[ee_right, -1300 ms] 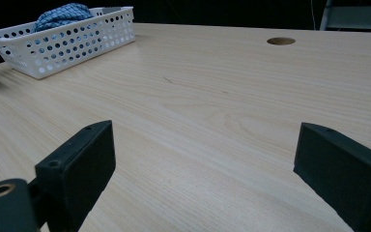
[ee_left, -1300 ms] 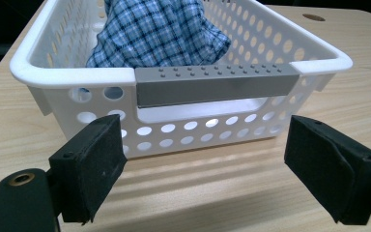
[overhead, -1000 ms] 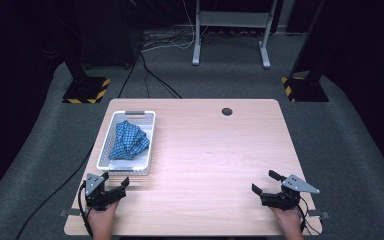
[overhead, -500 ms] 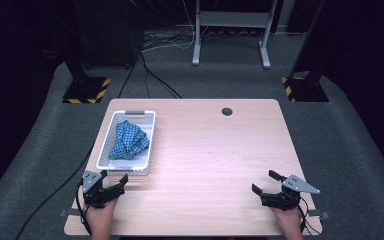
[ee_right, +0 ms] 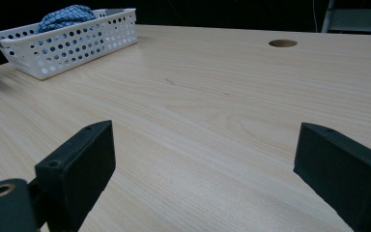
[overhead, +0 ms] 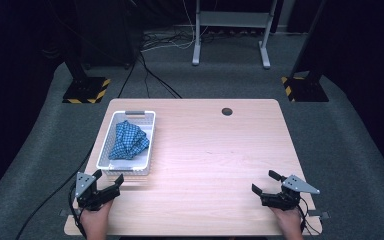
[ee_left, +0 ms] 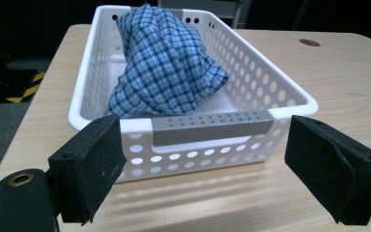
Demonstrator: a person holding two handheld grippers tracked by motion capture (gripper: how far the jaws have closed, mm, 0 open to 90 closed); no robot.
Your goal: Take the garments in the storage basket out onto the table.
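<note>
At the near left corner of the pale wooden bench (overhead: 215,165), the left gripper (overhead: 109,181) is hovering just in front of the short end of a white perforated plastic basket (overhead: 150,145). Its jaws are standing wide apart with nothing between them, and in the left gripper view they are framing the basket's grey handle bar (ee_left: 212,126) without touching it. A crumpled blue-and-white checked cloth (overhead: 128,141) is sitting inside the basket, heaped toward its far end and rising above the rim; in the left gripper view the cloth (ee_left: 166,63) is leaning against the left wall of the basket (ee_left: 294,96).

Further right, past the middle of the bench, a small round dark hole (overhead: 227,111) is showing near the far edge.

At the near right corner, the right gripper (overhead: 265,182) is resting low over the bare wood, well apart from the basket, its jaws also spread wide and gripping nothing. Its own view is looking across the boards toward the basket (ee_right: 67,43) in the distance.
</note>
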